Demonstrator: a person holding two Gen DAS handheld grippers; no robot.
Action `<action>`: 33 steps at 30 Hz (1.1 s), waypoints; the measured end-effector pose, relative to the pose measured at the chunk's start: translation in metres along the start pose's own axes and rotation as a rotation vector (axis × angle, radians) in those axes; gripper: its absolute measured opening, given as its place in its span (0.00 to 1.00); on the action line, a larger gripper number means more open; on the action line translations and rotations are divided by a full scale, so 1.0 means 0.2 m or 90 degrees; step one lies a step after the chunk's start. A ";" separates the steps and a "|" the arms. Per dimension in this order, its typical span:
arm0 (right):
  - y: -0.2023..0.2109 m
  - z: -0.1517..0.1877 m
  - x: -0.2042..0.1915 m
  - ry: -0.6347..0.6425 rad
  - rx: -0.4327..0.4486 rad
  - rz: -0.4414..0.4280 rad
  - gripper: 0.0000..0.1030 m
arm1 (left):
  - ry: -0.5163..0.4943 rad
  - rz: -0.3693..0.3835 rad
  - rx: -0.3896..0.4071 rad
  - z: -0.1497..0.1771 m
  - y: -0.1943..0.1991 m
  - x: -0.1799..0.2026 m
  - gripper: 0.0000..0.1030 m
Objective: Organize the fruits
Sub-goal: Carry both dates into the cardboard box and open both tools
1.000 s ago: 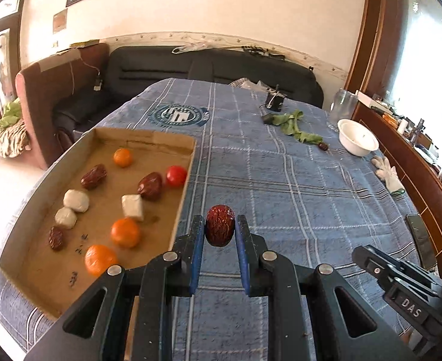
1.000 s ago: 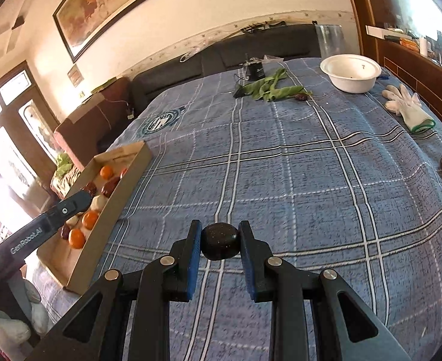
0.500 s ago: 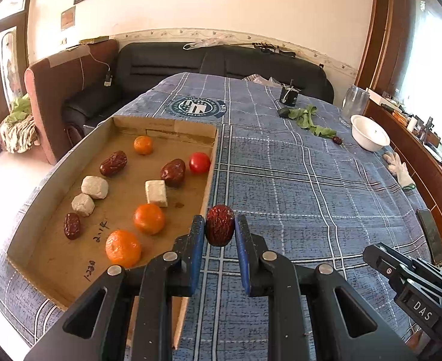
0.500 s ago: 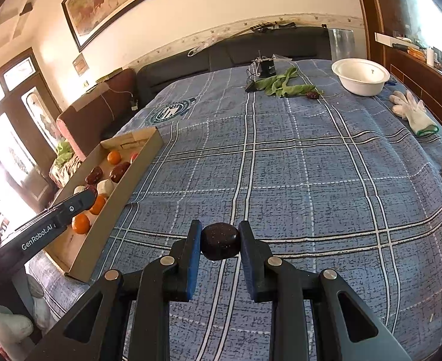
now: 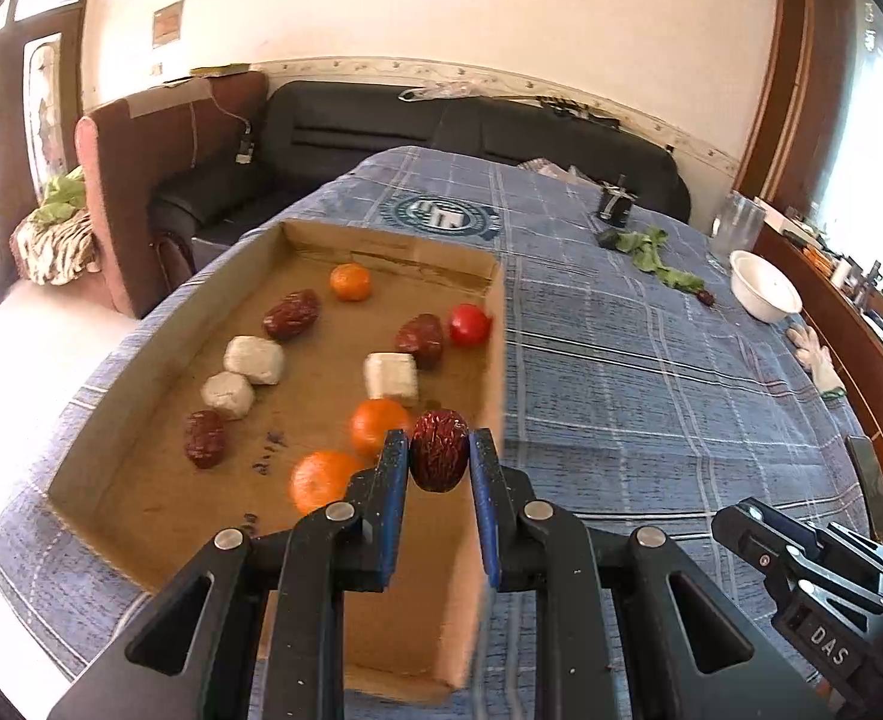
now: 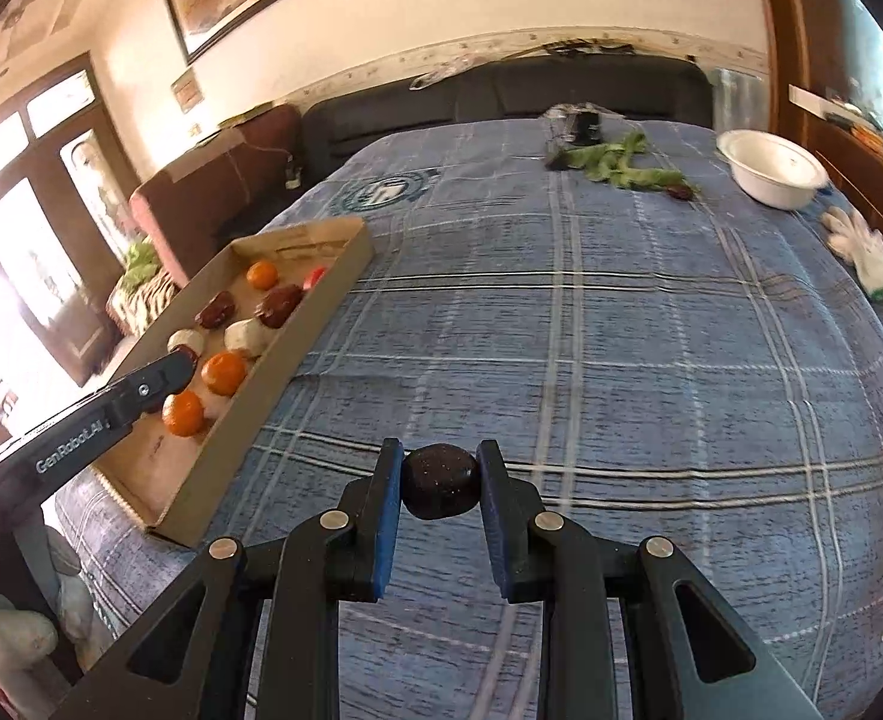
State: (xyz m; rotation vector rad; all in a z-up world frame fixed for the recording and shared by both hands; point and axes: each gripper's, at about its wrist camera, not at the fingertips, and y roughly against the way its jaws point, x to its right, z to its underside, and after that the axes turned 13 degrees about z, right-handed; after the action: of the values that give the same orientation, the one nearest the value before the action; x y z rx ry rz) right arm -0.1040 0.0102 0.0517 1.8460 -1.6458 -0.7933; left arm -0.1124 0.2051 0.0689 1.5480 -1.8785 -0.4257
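Left gripper (image 5: 439, 457) with its pinched red date (image 5: 439, 457) now hanging over the cardboard tray's (image 5: 497, 360) right wall and floor, shifted from above the blue plaid cloth (image 5: 651, 396) a second back. Tray looming larger and nearer in both views. Right gripper (image 6: 439, 480), clamping a dark round fruit (image 6: 439, 480), drawn leftward toward the tray; possibly lower too, though hard to judge through the fisheye.

We read "DAS" on the right hand-held gripper (image 5: 825, 600) at four o'clock in the left view. At nine o'clock in the right view, "GenRobot.AI" runs along the left hand-held gripper (image 6: 90, 429). The blanket's round emblem (image 5: 441, 216) is unreadable.
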 end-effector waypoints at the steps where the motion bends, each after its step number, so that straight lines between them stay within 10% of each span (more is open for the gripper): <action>1: 0.00 -0.01 -0.04 0.011 0.001 -0.005 0.27 | 0.003 -0.003 0.001 0.00 0.00 -0.02 0.20; 18: -0.04 -0.12 -0.69 0.182 0.018 -0.116 0.27 | 0.145 -0.077 0.032 -0.03 0.18 -0.60 0.20; 33: -0.23 -0.04 -0.89 0.231 -0.016 -0.116 0.27 | 0.160 -0.068 0.013 -0.01 0.10 -0.66 0.27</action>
State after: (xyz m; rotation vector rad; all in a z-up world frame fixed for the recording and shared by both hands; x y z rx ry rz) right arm -0.0813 0.1929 0.0381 2.0042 -1.2501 -0.5089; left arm -0.1152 0.3357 0.0458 1.6391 -1.6180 -0.2452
